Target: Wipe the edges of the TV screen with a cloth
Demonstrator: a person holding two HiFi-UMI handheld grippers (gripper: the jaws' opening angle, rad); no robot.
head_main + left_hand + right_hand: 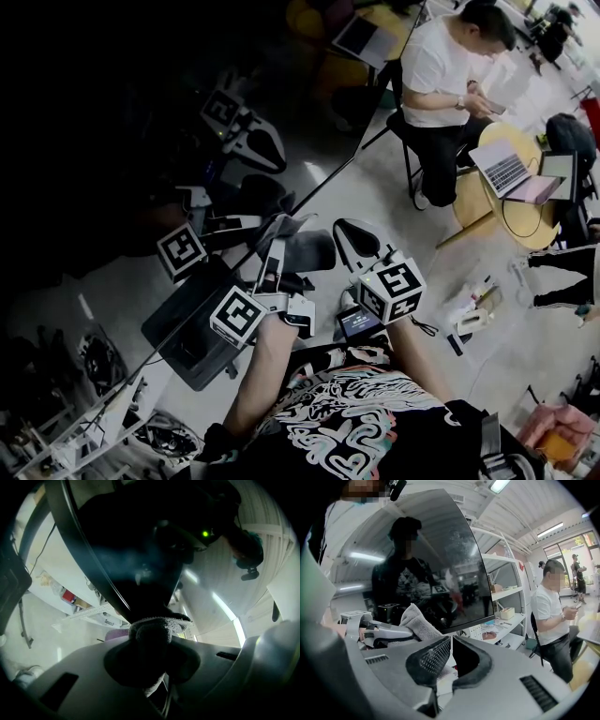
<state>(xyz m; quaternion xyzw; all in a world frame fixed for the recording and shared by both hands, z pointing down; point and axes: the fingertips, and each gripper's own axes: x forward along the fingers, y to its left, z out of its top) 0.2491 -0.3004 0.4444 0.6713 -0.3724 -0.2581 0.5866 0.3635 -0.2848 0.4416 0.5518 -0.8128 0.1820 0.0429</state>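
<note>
Pressing grey cloth (159,627) against the edge of the TV screen (140,541) | left tool (157,646) clamped on cloth, edge running toward 11 o'clock | right tool (450,644) closed on nothing, at 3 o'clock.

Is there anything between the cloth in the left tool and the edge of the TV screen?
Nothing visible stands between them. The cloth, clamped in the left tool, lies against the TV screen at its edge.
</note>
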